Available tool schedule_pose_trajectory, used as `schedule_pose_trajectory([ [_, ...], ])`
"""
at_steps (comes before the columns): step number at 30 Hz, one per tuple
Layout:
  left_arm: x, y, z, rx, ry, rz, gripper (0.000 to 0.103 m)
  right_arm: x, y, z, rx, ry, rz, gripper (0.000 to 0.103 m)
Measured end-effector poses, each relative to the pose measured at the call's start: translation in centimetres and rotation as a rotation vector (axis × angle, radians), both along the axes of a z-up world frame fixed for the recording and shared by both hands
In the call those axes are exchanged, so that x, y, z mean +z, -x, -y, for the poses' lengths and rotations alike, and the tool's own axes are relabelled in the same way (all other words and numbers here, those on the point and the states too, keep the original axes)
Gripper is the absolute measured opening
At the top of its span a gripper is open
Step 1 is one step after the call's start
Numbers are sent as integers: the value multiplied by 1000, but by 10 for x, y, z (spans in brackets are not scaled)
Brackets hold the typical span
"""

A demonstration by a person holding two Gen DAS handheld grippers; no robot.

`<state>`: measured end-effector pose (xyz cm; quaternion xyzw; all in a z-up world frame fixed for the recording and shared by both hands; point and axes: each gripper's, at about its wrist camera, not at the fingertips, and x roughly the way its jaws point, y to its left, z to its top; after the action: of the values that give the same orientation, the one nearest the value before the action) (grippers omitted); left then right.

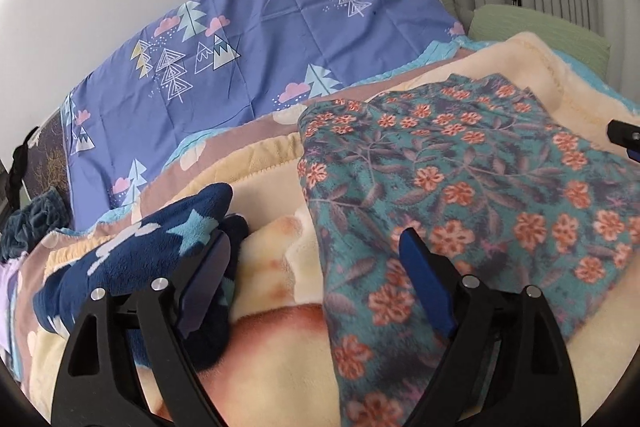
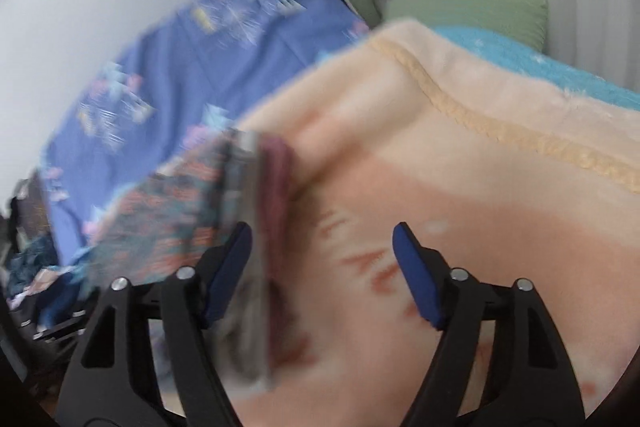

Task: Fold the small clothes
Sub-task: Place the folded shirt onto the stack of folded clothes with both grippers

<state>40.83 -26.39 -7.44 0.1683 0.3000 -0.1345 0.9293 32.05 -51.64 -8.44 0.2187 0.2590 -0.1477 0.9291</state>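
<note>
I hold both grippers low over a bed, each tilted down toward a cream and peach fleece blanket [image 1: 272,359]. My left gripper [image 1: 316,251] has its jaws spread wide with nothing between them; only the blanket shows in the gap. The floral garment [image 1: 460,195], teal fleece with orange flowers, lies folded flat on the blanket, and its near left edge runs under the right-hand finger [image 1: 428,287]. A navy star-patterned garment [image 1: 132,263] sits bunched beside the other finger. My right gripper [image 2: 322,247] is also parted and grips nothing. In its blurred view the floral garment [image 2: 172,211] lies to the left, its folded edge just beside the left-hand finger [image 2: 228,267]. A blue tree-print sheet [image 1: 240,39] lies along the wall beyond.
</note>
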Motion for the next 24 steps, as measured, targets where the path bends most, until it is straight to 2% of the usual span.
schedule_pose_trajectory([
  [2,4,4,-3,-22,30,3,87,12,13,-17,101,43,32,50],
  [5,15,25,-5,-61,83,18,88,28,35,-58,252,147,74,38],
  [7,26,46,-9,-97,131,26,92,32,48,-83,311,206,64,37],
  [10,45,82,-20,-129,205,49,100,37,69,-103,312,243,19,38],
  [12,57,100,-28,-146,233,61,101,42,84,-109,297,250,20,46],
  [14,70,121,-37,-143,243,91,102,53,103,-111,264,273,51,65],
  [17,91,151,-50,-125,254,142,102,75,144,-117,210,334,151,82],
  [21,109,191,-63,-66,233,224,102,96,195,-121,177,342,210,94],
  [24,117,217,-69,-27,207,252,102,105,228,-125,129,351,220,98],
])
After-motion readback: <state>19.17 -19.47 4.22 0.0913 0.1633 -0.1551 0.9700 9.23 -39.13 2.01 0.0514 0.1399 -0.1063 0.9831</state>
